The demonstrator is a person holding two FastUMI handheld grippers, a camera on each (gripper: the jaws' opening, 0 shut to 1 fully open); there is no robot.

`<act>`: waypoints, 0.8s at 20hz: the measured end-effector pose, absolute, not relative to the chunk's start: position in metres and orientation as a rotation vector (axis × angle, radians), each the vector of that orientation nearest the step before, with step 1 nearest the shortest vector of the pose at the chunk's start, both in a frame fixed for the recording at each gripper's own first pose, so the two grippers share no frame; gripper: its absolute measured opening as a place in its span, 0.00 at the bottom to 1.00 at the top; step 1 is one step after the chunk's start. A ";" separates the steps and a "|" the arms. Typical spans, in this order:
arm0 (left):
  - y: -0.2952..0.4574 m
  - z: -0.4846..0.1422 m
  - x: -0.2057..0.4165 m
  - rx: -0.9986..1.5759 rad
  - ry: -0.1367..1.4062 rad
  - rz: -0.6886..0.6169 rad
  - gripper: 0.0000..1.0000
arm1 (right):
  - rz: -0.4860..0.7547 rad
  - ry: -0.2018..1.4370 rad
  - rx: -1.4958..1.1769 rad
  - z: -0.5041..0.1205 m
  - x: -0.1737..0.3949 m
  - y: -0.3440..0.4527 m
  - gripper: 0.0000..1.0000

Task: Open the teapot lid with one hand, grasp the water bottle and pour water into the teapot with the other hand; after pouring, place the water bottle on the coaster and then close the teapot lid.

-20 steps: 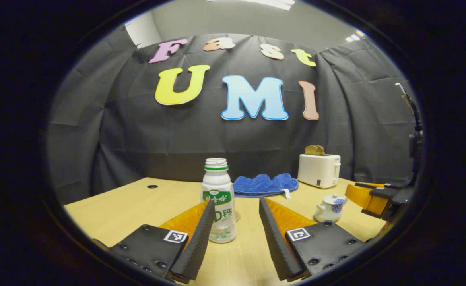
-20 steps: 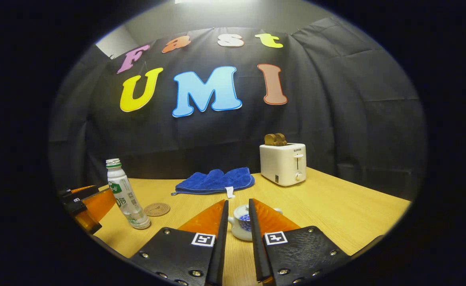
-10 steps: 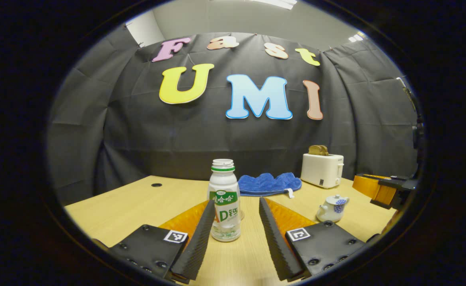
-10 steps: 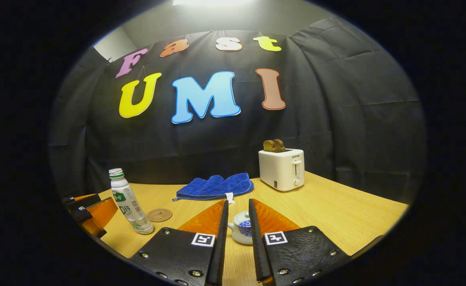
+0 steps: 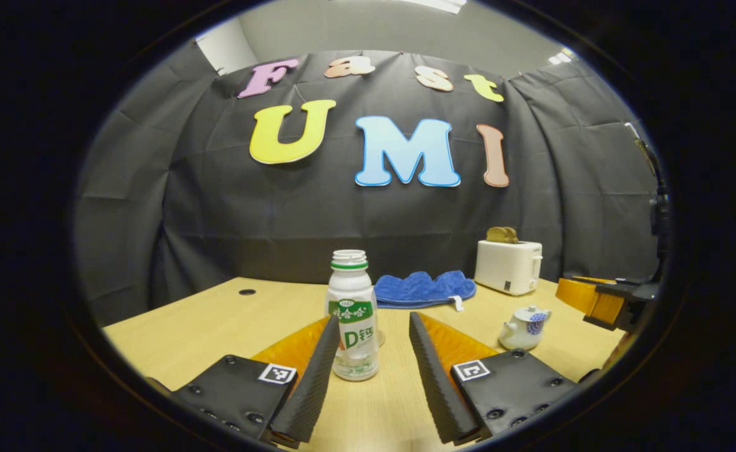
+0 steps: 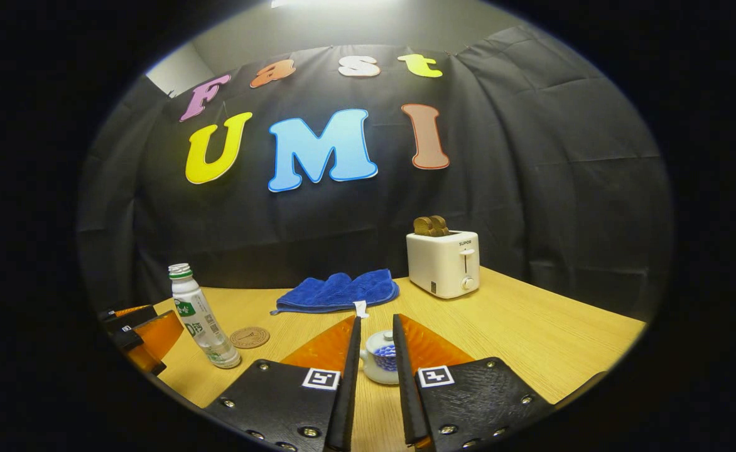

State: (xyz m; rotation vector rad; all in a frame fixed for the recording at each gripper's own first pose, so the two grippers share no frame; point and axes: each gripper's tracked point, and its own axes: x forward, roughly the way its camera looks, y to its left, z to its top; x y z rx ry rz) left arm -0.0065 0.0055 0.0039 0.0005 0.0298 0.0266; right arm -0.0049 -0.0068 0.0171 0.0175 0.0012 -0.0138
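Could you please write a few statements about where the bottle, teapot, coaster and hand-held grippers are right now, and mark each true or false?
1. The water bottle stands upright on the table. True.
2. The bottle is already on the coaster. False: it stands beside the coaster.
3. The teapot has its lid on. True.
4. The left hand-held gripper is shut on the bottle. False: its fingers are apart, and the bottle stands between them.
5. A slice of toast sticks out of the toaster. True.
6. The blue cloth covers the teapot. False: it lies behind it.
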 end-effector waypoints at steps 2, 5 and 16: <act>0.006 0.002 -0.005 -0.001 0.034 0.027 0.83 | -0.013 0.007 0.018 0.015 -0.004 -0.007 0.31; 0.006 -0.003 -0.004 -0.006 0.042 0.026 0.83 | -0.013 0.014 0.019 0.014 -0.002 -0.007 0.31; 0.009 -0.011 -0.001 -0.019 0.060 0.027 0.76 | -0.025 0.061 -0.006 -0.001 0.016 -0.014 0.31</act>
